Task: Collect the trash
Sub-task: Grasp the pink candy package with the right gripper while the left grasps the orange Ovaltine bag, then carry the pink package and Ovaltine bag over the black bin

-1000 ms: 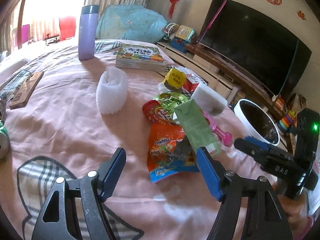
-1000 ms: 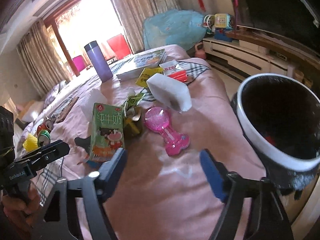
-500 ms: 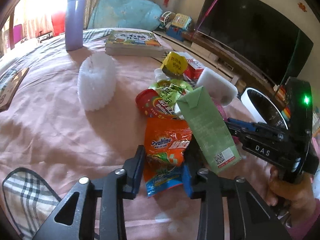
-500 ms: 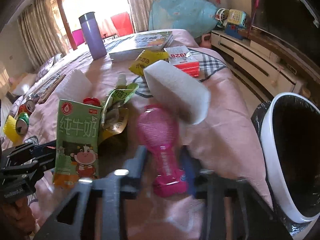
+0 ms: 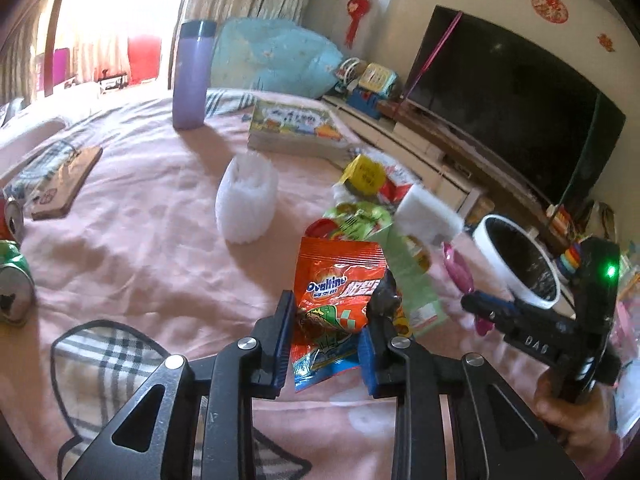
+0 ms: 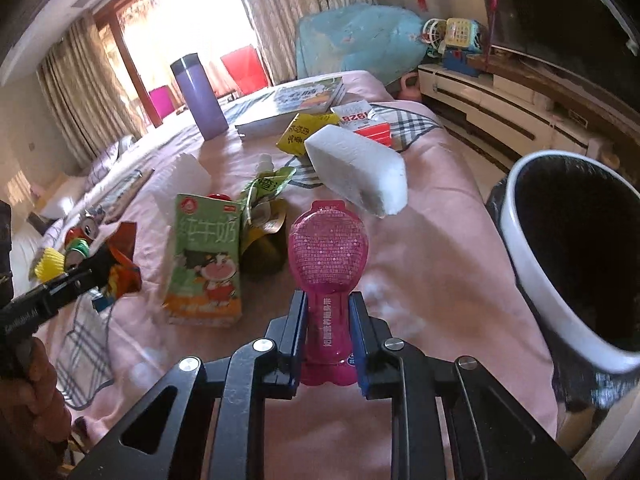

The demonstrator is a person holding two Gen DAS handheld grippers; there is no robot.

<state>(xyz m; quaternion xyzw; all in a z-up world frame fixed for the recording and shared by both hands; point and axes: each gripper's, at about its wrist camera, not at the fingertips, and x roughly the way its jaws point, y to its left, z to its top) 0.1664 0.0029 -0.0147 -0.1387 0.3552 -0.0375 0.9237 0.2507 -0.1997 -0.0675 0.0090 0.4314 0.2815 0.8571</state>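
With both pieces gripped low, the left gripper has its jaws nipped on the orange crinkly foil Ovaltine sachet, while the right gripper is closing its jaws on the pink glittery plastic pouch at its neck (handy for tipping), above the pink bed sheet beside the white-rimmed bin with a black liner.

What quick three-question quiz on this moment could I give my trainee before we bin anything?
1. Which item is the right claw shut on?
A. green milk carton
B. pink bottle
C. white foam block
2. True or false: the left claw grips the orange Ovaltine packet.
3. Fill in: the white-rimmed trash bin stands off the bed's ____ edge in the right wrist view.

Key: 1 B; 2 true; 3 right.
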